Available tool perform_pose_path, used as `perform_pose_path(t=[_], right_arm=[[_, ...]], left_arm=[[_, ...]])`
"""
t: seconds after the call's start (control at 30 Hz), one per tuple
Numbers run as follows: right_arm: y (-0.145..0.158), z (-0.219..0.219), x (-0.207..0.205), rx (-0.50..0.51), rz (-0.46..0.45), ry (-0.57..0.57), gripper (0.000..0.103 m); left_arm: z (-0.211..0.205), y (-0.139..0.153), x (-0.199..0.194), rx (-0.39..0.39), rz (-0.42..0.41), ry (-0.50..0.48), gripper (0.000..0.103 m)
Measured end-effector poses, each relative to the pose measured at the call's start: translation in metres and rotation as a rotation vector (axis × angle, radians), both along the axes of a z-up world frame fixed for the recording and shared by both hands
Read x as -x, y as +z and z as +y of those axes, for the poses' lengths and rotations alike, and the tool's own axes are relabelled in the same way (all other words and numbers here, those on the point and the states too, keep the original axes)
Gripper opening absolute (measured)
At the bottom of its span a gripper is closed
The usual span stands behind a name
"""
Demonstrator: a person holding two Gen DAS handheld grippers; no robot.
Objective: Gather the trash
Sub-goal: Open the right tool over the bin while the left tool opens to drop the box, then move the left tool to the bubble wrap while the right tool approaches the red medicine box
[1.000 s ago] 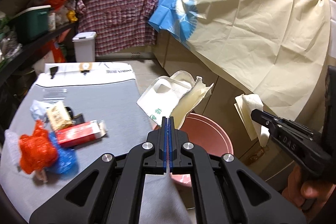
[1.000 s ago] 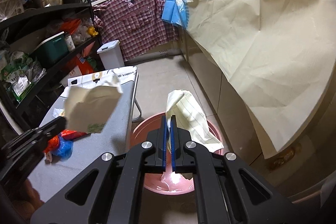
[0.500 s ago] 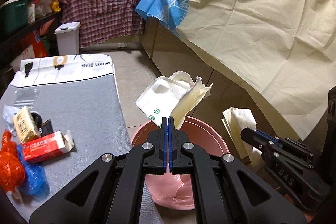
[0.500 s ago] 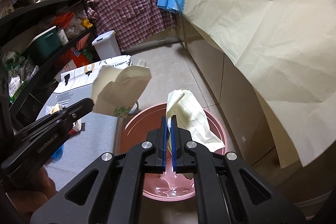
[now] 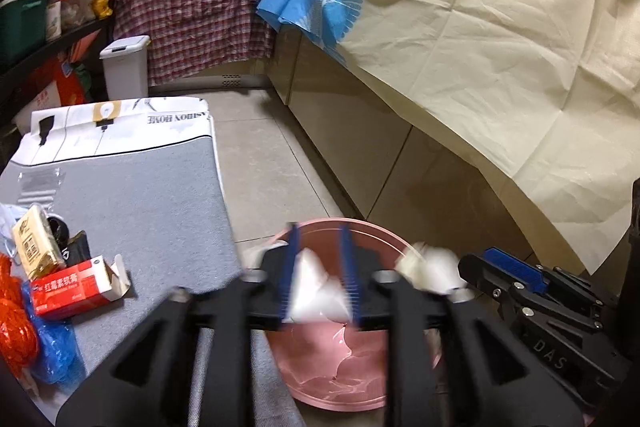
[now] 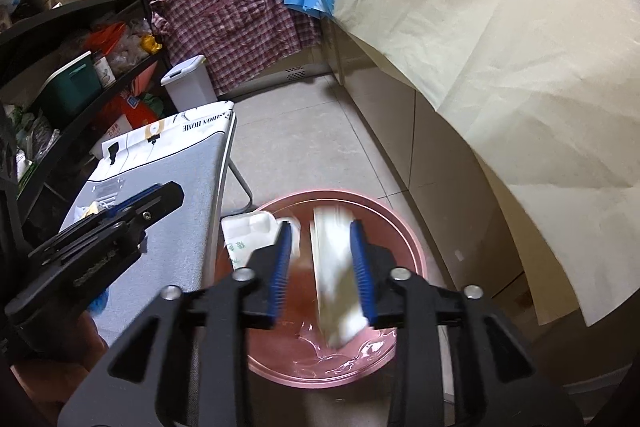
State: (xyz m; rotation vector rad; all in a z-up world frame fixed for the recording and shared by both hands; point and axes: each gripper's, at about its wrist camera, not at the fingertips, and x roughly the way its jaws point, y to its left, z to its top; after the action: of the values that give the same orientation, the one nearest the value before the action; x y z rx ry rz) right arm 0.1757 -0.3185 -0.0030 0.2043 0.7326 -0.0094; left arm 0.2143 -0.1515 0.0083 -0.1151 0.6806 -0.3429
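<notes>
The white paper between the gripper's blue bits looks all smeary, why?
Left wrist view: the left gripper is opening, so its fingers and the white paper bag blur over the round pink plastic basin. Right wrist view: the right gripper is opening too, and the cream folded paper streaks. The background stays sharp.

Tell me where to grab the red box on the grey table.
Grip the red box across its long closed body, coming from above. It lies flat with its long faces clear, while the right end has loose open flaps that would crumple. This is a judgement from the left wrist view.
</notes>
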Motion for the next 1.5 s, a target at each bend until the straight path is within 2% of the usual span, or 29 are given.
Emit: perform_pose_path(t=[0.03, 0.33, 0.5, 0.63, 0.83, 1.03, 1.13, 1.27, 1.33, 1.5], right_arm=[[0.0, 0.001, 0.0, 0.006, 0.001, -0.001, 0.046], [0.004, 0.004, 0.004, 0.023, -0.02, 0.0, 0.046], [0.016, 0.016, 0.017, 0.067, -0.067, 0.027, 0.046], [0.021, 0.028, 0.028, 0.117, -0.092, 0.048, 0.053], [0.039, 0.042, 0.05, 0.145, -0.158, 0.082, 0.054], [0.051, 0.061, 0.064, 0.134, -0.169, 0.134, 0.054], [0.055, 0.071, 0.068, 0.112, -0.175, 0.159, 0.05], [0.06, 0.09, 0.063, 0.078, -0.17, 0.215, 0.027], [0.061, 0.102, 0.058, 0.063, -0.165, 0.247, 0.02], [0.059, 0.134, 0.04, 0.038, -0.153, 0.3, 0.017]], left_arm=[[0.004, 0.002, 0.002, 0.002, -0.006, 0.009, 0.033], [0.029, 0.018, 0.026, -0.004, -0.032, 0.039, 0.033], [0.049, 0.032, 0.047, -0.018, -0.054, 0.061, 0.033], [0.065, 0.041, 0.064, -0.037, -0.066, 0.081, 0.033], [0.103, 0.055, 0.095, -0.058, -0.084, 0.122, 0.033], [0.161, 0.075, 0.117, -0.077, -0.094, 0.18, 0.033], [0.194, 0.085, 0.12, -0.089, -0.104, 0.231, 0.033], [0.225, 0.088, 0.12, -0.115, -0.11, 0.282, 0.033], [0.237, 0.085, 0.12, -0.121, -0.109, 0.307, 0.033], [0.272, 0.071, 0.121, -0.086, -0.104, 0.416, 0.033]])
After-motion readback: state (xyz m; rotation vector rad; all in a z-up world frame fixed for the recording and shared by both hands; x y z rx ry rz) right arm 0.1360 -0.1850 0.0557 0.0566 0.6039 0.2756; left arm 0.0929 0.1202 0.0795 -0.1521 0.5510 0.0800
